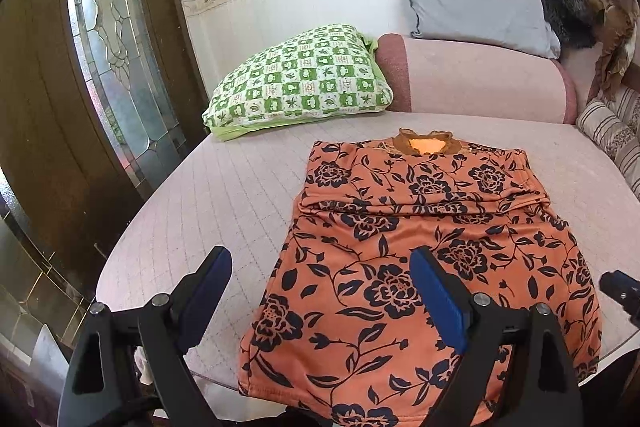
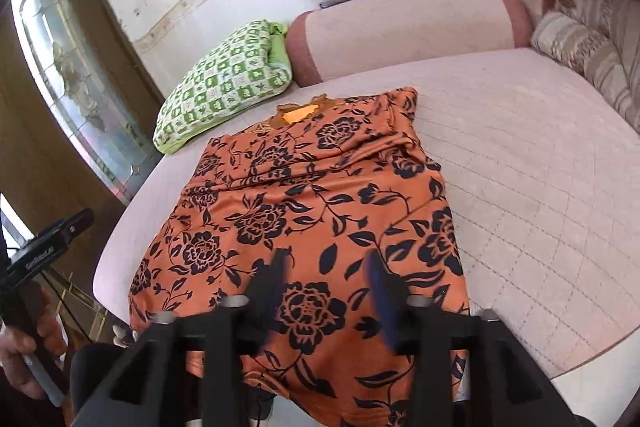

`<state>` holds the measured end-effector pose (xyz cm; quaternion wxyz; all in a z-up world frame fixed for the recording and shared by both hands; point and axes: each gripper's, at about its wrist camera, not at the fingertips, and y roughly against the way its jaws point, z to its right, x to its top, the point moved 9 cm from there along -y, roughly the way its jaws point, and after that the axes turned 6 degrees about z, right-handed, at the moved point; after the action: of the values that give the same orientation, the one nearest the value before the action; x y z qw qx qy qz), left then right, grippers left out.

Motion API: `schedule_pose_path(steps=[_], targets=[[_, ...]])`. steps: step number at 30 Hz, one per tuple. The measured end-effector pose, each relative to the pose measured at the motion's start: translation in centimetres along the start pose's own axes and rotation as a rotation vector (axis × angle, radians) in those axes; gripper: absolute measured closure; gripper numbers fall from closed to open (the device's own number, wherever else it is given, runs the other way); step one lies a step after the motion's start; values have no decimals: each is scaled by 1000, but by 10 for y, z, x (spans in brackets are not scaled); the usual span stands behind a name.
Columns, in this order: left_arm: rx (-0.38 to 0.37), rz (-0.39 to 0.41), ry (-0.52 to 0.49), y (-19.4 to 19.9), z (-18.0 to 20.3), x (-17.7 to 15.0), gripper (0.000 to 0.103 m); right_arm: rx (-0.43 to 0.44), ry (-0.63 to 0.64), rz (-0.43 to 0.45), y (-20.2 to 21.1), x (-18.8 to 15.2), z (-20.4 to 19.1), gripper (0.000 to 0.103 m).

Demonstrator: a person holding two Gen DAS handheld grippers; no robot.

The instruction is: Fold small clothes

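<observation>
An orange top with dark flowers (image 1: 400,227) (image 2: 312,187) lies flat on the pink quilted bed (image 1: 224,195) (image 2: 520,167). Its sleeves are folded in and its collar points away from me. My left gripper (image 1: 320,259) hovers open over the top's near left edge, with nothing between its blue pads (image 1: 436,299). My right gripper (image 2: 328,257) is open above the near hem; its fingers are blurred and no cloth is pinched between them. The left gripper's body (image 2: 44,247) shows at the left edge of the right wrist view, held by a hand (image 2: 24,359).
At the head of the bed lie a green checked pillow (image 1: 300,79), a grey pillow (image 1: 476,3), a pink bolster (image 1: 472,79) and a striped cushion (image 1: 612,123). A wooden door with patterned glass (image 1: 116,59) stands to the left. The bed's rounded edge is close in front.
</observation>
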<state>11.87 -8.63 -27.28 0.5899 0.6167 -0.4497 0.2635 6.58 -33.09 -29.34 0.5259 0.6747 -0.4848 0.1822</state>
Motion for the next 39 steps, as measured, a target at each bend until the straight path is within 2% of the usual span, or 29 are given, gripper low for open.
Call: schedule_pose_path(steps=[3, 11, 15, 19, 24, 31, 34, 36, 39], targets=[[12, -10, 0, -3, -3, -4, 12, 30, -57, 14, 1, 2, 7, 31], [27, -45, 0, -13, -4, -17, 12, 17, -106, -23, -9, -2, 22, 31], [11, -117, 26, -27, -9, -38, 12, 17, -119, -35, -12, -3, 27, 31], [42, -202, 39, -41, -30, -72, 12, 17, -182, -89, -22, -10, 43, 31], [39, -321, 152, -57, -70, -117, 12, 30, -360, -172, -34, -23, 77, 31], [25, -402, 307, -71, -111, -141, 14, 6, -509, -231, -38, -39, 107, 31], [3, -416, 324, -73, -117, -144, 32, 9, -539, -251, -38, -45, 114, 31], [-40, -445, 347, -77, -116, -148, 57, 23, -537, -261, -37, -46, 115, 31], [-80, -484, 377, -84, -114, -155, 61, 43, -544, -281, -35, -50, 117, 31]])
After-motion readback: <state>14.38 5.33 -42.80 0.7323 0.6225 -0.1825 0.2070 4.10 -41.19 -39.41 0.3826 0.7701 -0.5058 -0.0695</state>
